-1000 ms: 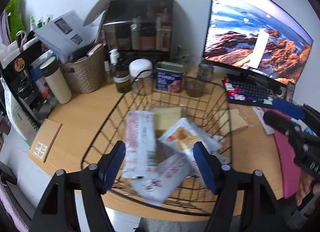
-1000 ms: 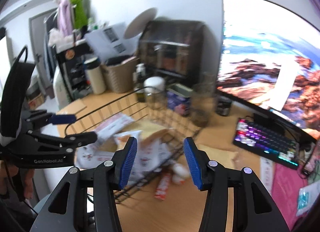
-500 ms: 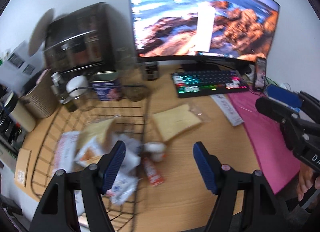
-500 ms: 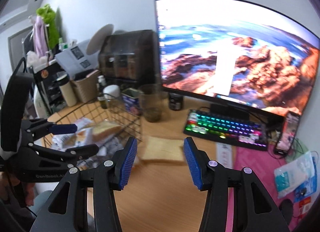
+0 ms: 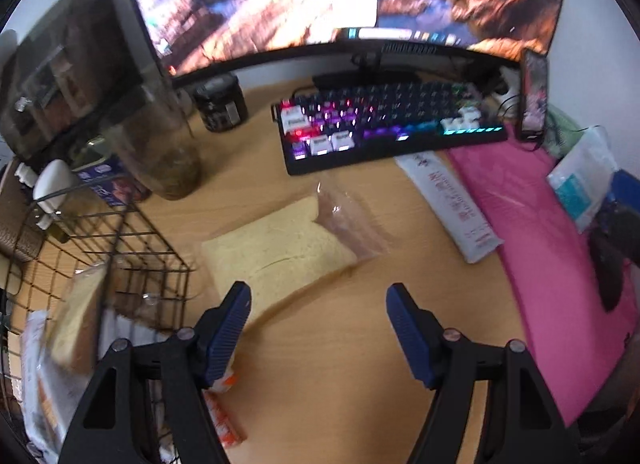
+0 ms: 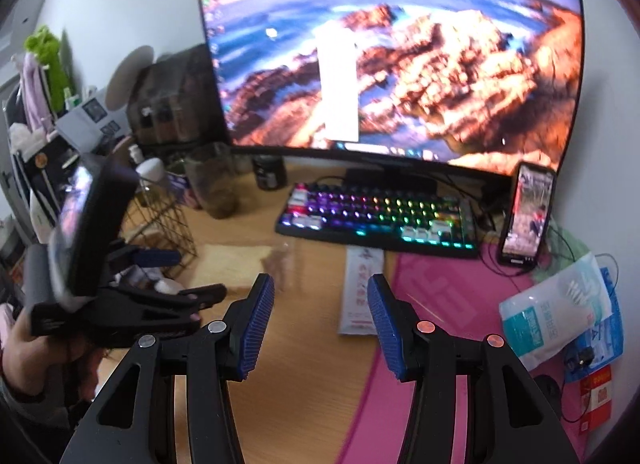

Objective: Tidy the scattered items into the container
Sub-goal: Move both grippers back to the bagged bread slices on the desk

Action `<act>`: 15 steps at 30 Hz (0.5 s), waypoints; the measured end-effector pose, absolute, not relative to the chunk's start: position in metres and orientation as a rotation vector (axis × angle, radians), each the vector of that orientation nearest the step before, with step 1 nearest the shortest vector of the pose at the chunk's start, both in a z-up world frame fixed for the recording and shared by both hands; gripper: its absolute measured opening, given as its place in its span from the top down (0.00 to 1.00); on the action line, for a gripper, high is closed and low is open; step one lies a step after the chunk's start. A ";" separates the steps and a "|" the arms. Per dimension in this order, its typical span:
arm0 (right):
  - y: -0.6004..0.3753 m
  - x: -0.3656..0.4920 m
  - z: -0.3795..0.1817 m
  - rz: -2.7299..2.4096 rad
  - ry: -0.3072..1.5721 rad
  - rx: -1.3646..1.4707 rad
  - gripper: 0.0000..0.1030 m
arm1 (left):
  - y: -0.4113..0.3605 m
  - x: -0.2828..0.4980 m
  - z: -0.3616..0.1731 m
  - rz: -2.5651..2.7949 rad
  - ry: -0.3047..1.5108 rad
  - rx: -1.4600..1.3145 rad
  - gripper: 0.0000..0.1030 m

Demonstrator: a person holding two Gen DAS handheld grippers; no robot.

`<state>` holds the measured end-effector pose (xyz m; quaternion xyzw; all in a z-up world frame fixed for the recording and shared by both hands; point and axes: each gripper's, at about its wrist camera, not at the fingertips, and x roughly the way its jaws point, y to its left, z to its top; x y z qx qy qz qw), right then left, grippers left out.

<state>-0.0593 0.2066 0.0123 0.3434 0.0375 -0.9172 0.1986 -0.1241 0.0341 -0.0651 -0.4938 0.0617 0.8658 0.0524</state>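
Left gripper (image 5: 318, 306) hung released over the tabletop (image 5: 340, 364), jaws apart with nothing between them, blue pads clear of any item. Bagged bread slice (image 5: 276, 250) lay flat on the wood just ahead of it, the left pad overlapping the bag's near corner in view; contact could not be told. The bag's clear empty end pointed toward the keyboard (image 5: 384, 123). Wire basket (image 5: 132, 248) stood just left of the bread, already holding another bread bag (image 5: 78, 320) and white packets. A small red-and-white sachet (image 5: 224, 420) lay on the tabletop beside the basket's near wall, partly hidden by the left finger.

Right gripper (image 6: 320, 324) also released, jaws parted over bare wood and the edge of the pink mat (image 6: 452, 304), nothing grasped. A long white packet (image 6: 360, 292) lay ahead of it, between keyboard and mat. Monitor (image 6: 392, 63) stood behind the keyboard; a phone (image 6: 528, 215) was propped at its right. A dark glass jar (image 5: 164, 151) stood behind the basket. Both views blurred.
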 end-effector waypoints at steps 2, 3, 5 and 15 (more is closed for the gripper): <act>0.211 -0.066 0.006 -2.562 0.101 0.979 0.52 | 0.034 -0.132 -0.073 2.632 0.188 -1.529 0.27; 0.212 -0.070 0.003 -2.560 0.099 0.988 0.52 | 0.033 -0.136 -0.077 2.631 0.184 -1.539 0.27; 0.213 -0.077 -0.004 -2.551 0.093 1.012 0.52 | 0.031 -0.141 -0.081 2.644 0.174 -1.548 0.27; 0.186 -0.114 -0.044 -2.512 0.180 1.140 0.52 | 0.017 -0.155 -0.091 2.640 0.119 -1.579 0.27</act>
